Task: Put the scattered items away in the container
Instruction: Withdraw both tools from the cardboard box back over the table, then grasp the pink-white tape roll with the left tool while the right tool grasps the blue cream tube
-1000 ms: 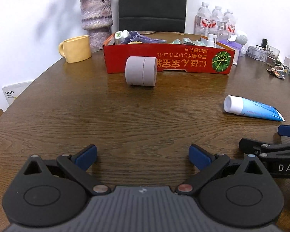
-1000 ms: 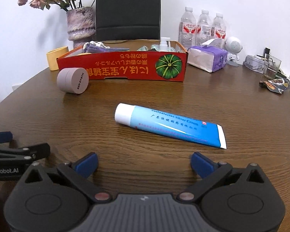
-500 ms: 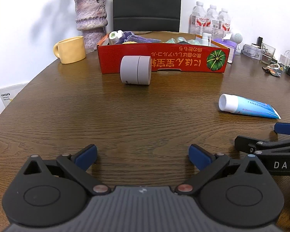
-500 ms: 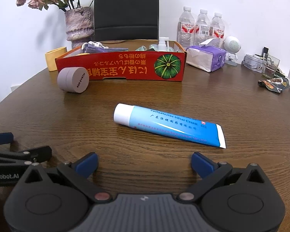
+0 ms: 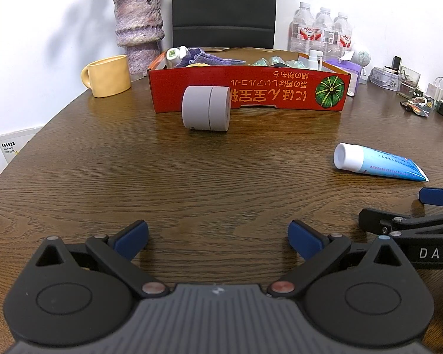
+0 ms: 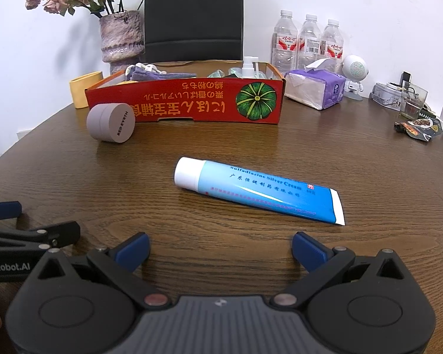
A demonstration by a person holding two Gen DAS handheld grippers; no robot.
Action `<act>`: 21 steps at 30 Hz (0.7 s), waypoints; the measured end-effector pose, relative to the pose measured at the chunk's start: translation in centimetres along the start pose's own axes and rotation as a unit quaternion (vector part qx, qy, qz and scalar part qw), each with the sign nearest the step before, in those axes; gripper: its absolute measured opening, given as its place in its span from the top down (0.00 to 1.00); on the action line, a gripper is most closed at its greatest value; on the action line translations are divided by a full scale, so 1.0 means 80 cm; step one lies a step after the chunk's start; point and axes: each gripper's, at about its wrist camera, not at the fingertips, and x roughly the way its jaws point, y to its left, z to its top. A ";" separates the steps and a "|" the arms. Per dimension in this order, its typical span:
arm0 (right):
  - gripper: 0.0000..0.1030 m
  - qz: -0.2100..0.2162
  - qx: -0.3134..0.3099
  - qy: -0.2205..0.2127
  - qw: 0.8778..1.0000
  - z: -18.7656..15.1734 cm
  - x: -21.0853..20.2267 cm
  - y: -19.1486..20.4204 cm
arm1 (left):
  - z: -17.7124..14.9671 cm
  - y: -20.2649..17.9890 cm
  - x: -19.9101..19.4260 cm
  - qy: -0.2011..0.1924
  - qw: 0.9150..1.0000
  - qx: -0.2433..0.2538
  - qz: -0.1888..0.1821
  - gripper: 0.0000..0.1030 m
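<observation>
A red cardboard box (image 5: 251,91) (image 6: 186,103) stands at the table's far side with several items inside. A grey round jar (image 5: 206,112) (image 6: 110,122) lies on its side just in front of the box. A blue cream tube (image 6: 260,193) (image 5: 375,163) with a white cap lies on the table. My left gripper (image 5: 218,240) is open and empty, well short of the jar. My right gripper (image 6: 220,250) is open and empty, just short of the tube.
A yellow mug (image 5: 107,75) and a grey vase (image 5: 138,29) stand left of the box. A dark chair (image 5: 224,8) is behind it. Water bottles (image 6: 310,41), a purple tissue pack (image 6: 319,88) and small clutter (image 6: 413,109) sit at the right.
Both grippers have shifted slightly; the box and jar sit a little lower and nearer in the left wrist view. Nothing was grasped or released.
</observation>
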 end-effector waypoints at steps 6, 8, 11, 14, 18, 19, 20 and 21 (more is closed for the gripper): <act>0.00 0.000 0.000 0.000 1.000 0.001 0.000 0.000 | 0.000 0.000 0.000 0.000 1.000 0.000 0.000 0.00; 0.00 0.000 0.000 0.000 1.000 0.001 0.000 0.000 | 0.000 0.000 0.000 0.000 1.000 0.000 0.000 0.00; 0.00 0.001 0.000 0.000 1.000 0.001 0.000 -0.001 | 0.000 0.000 0.000 0.000 1.000 0.000 0.000 0.00; 0.00 0.000 -0.001 0.001 1.000 0.001 0.001 -0.001 | 0.000 0.000 0.001 0.000 1.000 0.000 0.000 0.00; 0.00 0.003 -0.002 0.000 1.000 0.001 0.001 -0.003 | 0.001 -0.001 0.002 0.000 1.000 0.001 -0.004 0.00; 0.00 0.007 0.001 -0.003 1.000 0.001 0.000 -0.006 | 0.003 -0.001 0.003 -0.001 1.000 0.002 -0.007 0.00; 0.00 0.012 0.006 -0.006 1.000 0.001 -0.002 -0.009 | 0.005 -0.001 0.005 -0.002 1.000 0.006 -0.009 0.00; 0.02 0.023 0.010 -0.015 1.000 0.001 -0.005 -0.014 | 0.009 -0.001 0.008 -0.005 1.000 0.013 -0.011 0.00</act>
